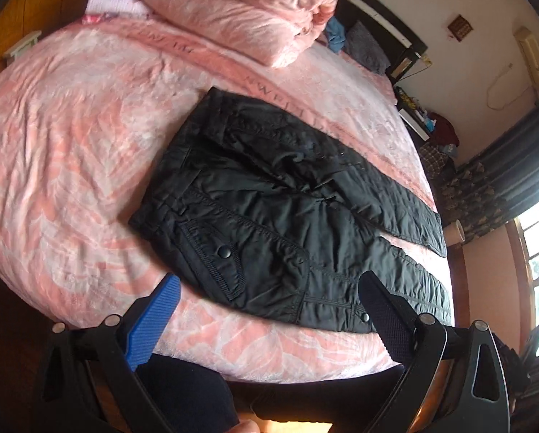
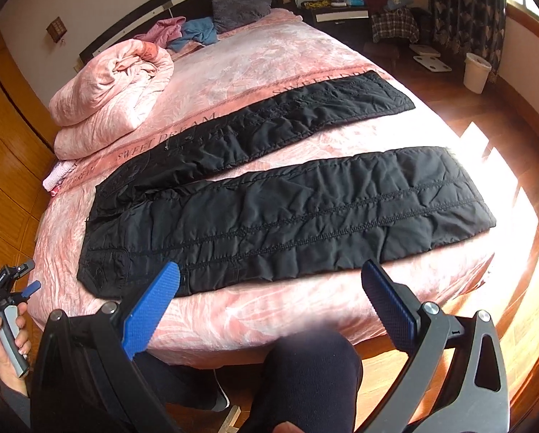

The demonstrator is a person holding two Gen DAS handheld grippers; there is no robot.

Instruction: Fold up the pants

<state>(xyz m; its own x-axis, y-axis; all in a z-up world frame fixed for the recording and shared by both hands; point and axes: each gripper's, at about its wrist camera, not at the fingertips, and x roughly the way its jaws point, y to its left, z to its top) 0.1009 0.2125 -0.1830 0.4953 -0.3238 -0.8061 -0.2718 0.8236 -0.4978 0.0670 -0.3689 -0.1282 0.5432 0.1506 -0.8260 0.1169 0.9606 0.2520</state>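
At the far left of the right wrist view, the person's hand (image 2: 8, 339) grips the handle of the left gripper (image 2: 29, 281), held off the near left corner of the bed (image 2: 269, 314); seen from the left wrist camera, this left gripper (image 1: 269, 288) has its jaws spread wide with nothing between them, hovering just over the near edge of the bed by the waist end of the pants. A folded pink quilt (image 2: 110, 97) sits at the far left of the bed, with a small pink and white cloth (image 2: 58, 176) tucked just beside it. The black quilted pants (image 2: 269, 213) lie flat and unfolded across the pink bedspread, waist to the left and both legs stretching to the right; the near leg runs along the bed's near edge, the far leg angles away, and a strip of bedspread shows between them. The pants (image 1: 287, 216) show a snap pocket near the waist. The right gripper (image 2: 269, 288) hangs above the near edge in front of the near leg, its jaws wide apart and holding nothing. Beyond the bed to the right stand a white bin (image 2: 477, 72) and a patterned curtain (image 2: 464, 11).
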